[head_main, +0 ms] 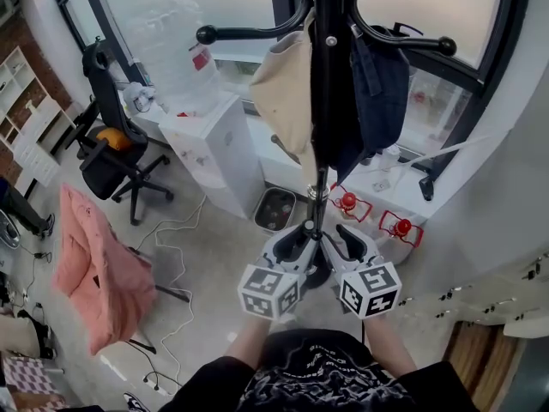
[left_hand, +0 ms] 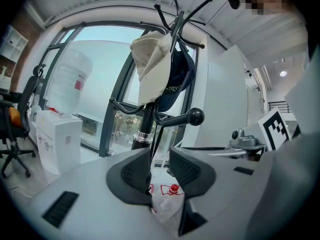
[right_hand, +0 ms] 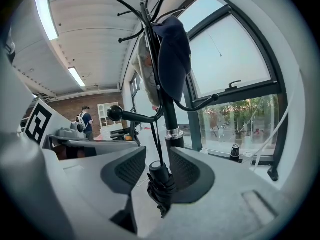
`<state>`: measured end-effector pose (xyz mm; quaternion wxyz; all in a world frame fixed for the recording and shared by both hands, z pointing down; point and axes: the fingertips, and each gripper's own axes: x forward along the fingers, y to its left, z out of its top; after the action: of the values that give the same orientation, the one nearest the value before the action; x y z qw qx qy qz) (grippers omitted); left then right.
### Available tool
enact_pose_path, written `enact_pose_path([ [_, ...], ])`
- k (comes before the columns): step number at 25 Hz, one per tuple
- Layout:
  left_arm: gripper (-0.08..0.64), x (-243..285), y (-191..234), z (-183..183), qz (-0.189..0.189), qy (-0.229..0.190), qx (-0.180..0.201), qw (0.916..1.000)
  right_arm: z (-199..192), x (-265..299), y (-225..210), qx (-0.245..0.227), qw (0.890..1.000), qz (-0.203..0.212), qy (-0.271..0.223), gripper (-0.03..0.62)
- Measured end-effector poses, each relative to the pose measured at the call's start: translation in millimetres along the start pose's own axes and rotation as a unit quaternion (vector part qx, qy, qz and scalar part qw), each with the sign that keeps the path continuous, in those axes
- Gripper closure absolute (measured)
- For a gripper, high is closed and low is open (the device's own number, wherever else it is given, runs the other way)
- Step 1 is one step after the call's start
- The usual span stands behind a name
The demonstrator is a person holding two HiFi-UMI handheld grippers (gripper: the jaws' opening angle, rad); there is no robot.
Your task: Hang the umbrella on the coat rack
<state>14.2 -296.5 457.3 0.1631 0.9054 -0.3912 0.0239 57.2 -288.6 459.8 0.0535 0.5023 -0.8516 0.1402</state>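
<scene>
A: Entry one, right gripper [right_hand: 156,156]; state of fingers?

B: Released; both fingers spread wide, pads pressing on nothing; the umbrella [right_hand: 161,183], black and folded, hangs upright in the gap between them, nearer the finger on the window side; whether it brushes that pad I cannot tell.

A: Means of support?

B: A strap [right_hand: 153,139] runs from the umbrella's top end up past the fingertips to a knob-ended hook arm [right_hand: 136,116] of the coat rack [right_hand: 169,109]; the rack's pole stands just beyond the fingertips.

A: Entry two, left gripper [left_hand: 159,159]?

B: Likewise released; fingers apart, nothing gripped; through the gap, beyond the tips, the same pole; lower in the gap, farther off, bottles with red caps [left_hand: 172,189] on the floor.

A: Other articles on the rack?

B: One beige cap [left_hand: 150,66]; one navy cap [right_hand: 172,54]; both well above either set of fingertips.

A: Grippers relative to each other?

B: Side by side in the head view; marker cubes toward the person, fingertips toward the pole.

A: Sundries?

B: Off to the outer side of the left fingers: a white water dispenser [head_main: 214,148]; an office chair [head_main: 111,144]; a pink garment [head_main: 94,264].
</scene>
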Motion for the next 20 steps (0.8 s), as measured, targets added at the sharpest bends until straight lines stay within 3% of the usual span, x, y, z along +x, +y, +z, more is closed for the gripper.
enact_pose_path([
  [11, 0.446, -22, -13, -4, 0.010, -0.003, -0.005, 0.9999, -6, -19, 10, -0.015, 1.000, -0.001, 0.008, 0.449],
  [20, 0.448, -35, -29, -11, 0.011, 0.007, 0.022, 0.9997, -9, -32, 21, -0.039, 0.999, -0.006, 0.007, 0.520],
])
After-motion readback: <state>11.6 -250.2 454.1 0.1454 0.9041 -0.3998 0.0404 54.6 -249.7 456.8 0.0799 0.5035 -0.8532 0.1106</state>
